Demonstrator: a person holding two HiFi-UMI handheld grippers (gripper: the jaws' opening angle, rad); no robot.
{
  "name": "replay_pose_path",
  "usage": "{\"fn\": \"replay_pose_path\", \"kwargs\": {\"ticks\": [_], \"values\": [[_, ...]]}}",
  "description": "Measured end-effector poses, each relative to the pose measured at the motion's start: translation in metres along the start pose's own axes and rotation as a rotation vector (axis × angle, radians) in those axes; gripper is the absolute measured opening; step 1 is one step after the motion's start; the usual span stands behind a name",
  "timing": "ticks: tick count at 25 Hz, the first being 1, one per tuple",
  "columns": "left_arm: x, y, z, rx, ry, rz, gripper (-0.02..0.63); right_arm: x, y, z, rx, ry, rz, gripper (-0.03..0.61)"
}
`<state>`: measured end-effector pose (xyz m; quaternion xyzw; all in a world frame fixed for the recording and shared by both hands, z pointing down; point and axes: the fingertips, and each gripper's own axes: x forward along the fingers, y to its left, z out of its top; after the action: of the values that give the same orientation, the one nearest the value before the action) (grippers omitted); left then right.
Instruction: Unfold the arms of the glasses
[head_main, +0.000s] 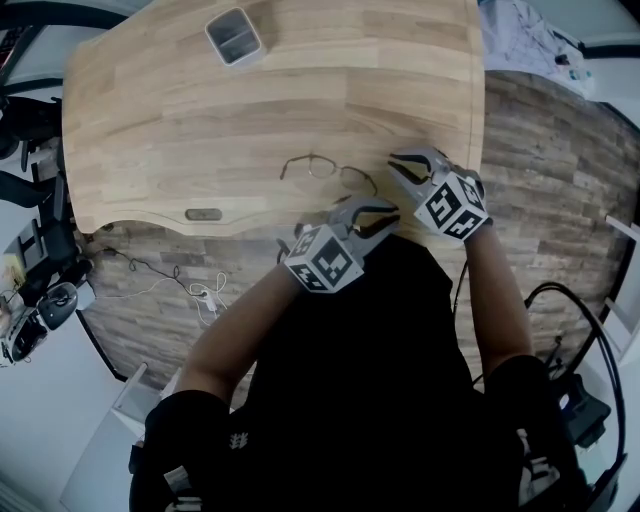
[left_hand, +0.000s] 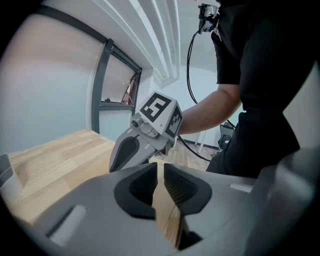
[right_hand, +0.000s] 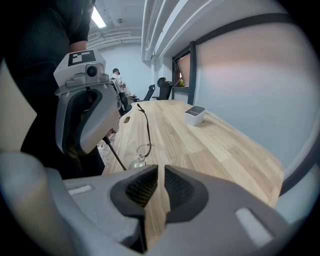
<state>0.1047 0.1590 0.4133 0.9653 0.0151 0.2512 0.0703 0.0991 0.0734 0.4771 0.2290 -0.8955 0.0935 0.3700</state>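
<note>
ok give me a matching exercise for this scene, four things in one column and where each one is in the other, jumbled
1 glasses
2 small white bin
3 left gripper
4 right gripper

A far side of the table, alone
B at the table's near edge, below the glasses in the head view
C lying flat on the wood, arms spread
D beside the glasses' right end, over the wood

Pairs: 1-C, 2-A, 3-B, 4-D

Light wooden table (head_main: 200, 120), curved front edge. It carried wire-framed glasses (head_main: 328, 170) near that edge and a small grey rectangular container (head_main: 234, 37) far back, well apart. A dark oval slot (head_main: 203, 214) sat by the front edge.
</note>
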Motion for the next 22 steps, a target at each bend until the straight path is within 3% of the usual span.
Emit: {"fn": "replay_pose_path", "kwargs": {"ticks": [7, 22], "values": [[0.003, -0.002, 0.004, -0.006, -0.010, -0.010, 0.048, -0.001, 0.000, -0.002, 0.000, -0.003, -0.001, 0.031], [0.019, -0.026, 0.019, 0.042, -0.033, -0.111, 0.048, -0.018, -0.004, -0.014, 0.038, 0.014, -0.052, 0.031]]}}
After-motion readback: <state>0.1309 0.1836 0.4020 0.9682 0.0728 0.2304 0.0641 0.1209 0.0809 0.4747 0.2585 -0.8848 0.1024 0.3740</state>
